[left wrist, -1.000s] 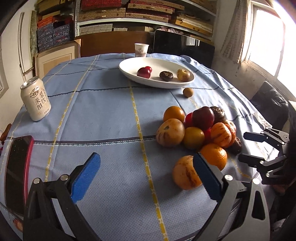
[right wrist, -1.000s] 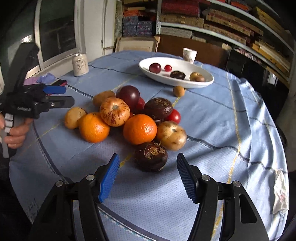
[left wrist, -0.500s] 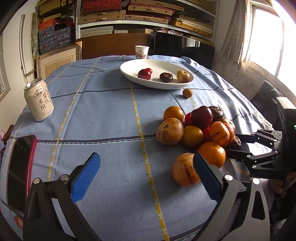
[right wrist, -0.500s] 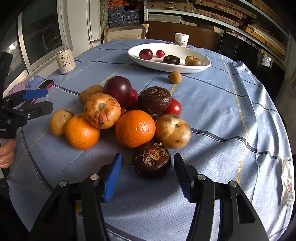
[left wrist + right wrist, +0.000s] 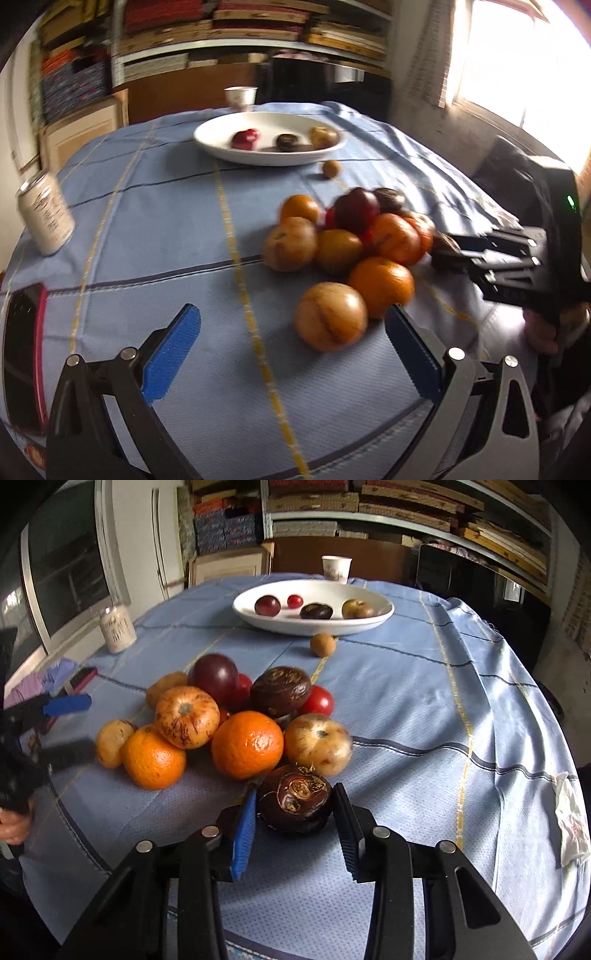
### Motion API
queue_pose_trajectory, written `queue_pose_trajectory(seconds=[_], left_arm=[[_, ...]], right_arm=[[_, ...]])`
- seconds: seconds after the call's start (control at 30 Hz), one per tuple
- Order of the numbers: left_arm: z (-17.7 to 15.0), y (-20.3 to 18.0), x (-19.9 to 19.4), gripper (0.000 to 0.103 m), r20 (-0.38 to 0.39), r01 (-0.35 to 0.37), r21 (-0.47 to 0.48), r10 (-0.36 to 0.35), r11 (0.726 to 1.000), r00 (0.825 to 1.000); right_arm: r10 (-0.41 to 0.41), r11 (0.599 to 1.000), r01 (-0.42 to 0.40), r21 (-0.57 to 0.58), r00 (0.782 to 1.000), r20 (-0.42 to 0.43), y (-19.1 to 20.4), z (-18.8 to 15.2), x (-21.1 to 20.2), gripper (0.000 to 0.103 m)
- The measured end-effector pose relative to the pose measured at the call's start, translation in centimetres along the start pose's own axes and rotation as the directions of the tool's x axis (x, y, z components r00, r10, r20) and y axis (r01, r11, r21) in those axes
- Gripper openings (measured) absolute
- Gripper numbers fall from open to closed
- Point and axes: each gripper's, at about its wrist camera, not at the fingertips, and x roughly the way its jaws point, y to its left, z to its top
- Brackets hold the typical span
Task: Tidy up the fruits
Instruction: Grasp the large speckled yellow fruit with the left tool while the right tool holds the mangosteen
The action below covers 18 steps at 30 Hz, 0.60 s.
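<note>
A pile of fruit lies on the blue tablecloth: oranges [image 5: 246, 744], speckled yellow fruits [image 5: 186, 716], a purple plum [image 5: 215, 675], red tomatoes [image 5: 319, 701] and dark brown fruits [image 5: 280, 691]. My right gripper [image 5: 293, 821] has its pads against both sides of a dark brown fruit [image 5: 295, 799] at the pile's near edge. My left gripper [image 5: 291, 350] is open and empty, just short of a tan fruit [image 5: 330, 315]. The white oval plate [image 5: 364, 626] at the back holds several fruits. A small brown fruit [image 5: 322, 644] lies in front of it.
A drink can [image 5: 46, 214] stands at the left and a red-cased phone [image 5: 22, 365] lies near the left table edge. A paper cup [image 5: 335, 568] stands behind the plate. A crumpled wrapper [image 5: 570, 819] lies at the right edge. Shelves and boxes fill the back.
My right gripper moved forward and closed its jaws onto the dark brown fruit. My left gripper moved closer to the tan fruit and stayed open.
</note>
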Motion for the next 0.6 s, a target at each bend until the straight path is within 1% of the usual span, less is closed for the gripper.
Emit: queue_pose_trajectory(seconds=[0.07,0.1,0.13,0.2,0.23,0.27,0.37,0.43,0.47,0.6], left_arm=[[-0.1,-0.7,-0.1,0.098,0.005,0.013,0.032,-0.013,0.999,1.0],[-0.2,-1.1,0.0,0.093,0.006,0.016,0.049,-0.016,0.999,1.0],[-0.2,-1.3,0.0,0.083,0.001,0.025,0.057,-0.025,0.998,1.0],[-0.2,-1.5,0.6,0.079,-0.025,0.037,0.062,-0.036,0.997,0.999],[-0.1,-1.5,0.9,0.073,-0.037,0.038,0.059,-0.036,0.998,0.999],[-0.1,-1.4,1.1,0.07,-0.048,0.045,0.052,-0.042,0.998,0.998],[-0.1,-0.8,1.6,0.069,-0.07,0.063,0.018,-0.061,0.998,0.996],[-0.1,-0.4,1.7,0.063,-0.077,0.076,0.0,-0.076,0.997,0.994],[-0.1,-0.3,1.8,0.062,-0.082,0.081,-0.006,-0.081,0.997,0.993],[0.0,0.0,2.5,0.06,-0.106,0.097,-0.036,-0.1,0.995,0.989]], right_arm=[[0.005,1.0,-0.005,0.011,1.0,0.009,-0.2,0.0,-0.1,0.04],[0.003,1.0,-0.003,0.012,1.0,0.005,-0.2,0.0,0.0,0.04],[0.0,1.0,0.0,0.011,1.0,0.001,-0.2,0.1,0.1,0.04],[0.005,1.0,-0.005,0.001,1.0,0.002,-0.1,0.1,0.1,0.04],[0.007,1.0,-0.007,-0.005,1.0,0.007,0.0,0.1,0.0,0.04],[0.007,1.0,-0.007,-0.009,1.0,0.013,0.1,0.0,0.0,0.04],[0.013,1.0,-0.012,-0.013,1.0,0.024,0.1,0.0,-0.3,0.04],[0.02,1.0,-0.019,-0.01,0.999,0.03,0.1,-0.1,-0.4,0.041],[0.027,1.0,-0.027,-0.007,0.999,0.033,0.0,-0.1,-0.4,0.041],[0.049,0.999,-0.049,0.002,0.998,0.041,-0.2,-0.1,-0.6,0.041]])
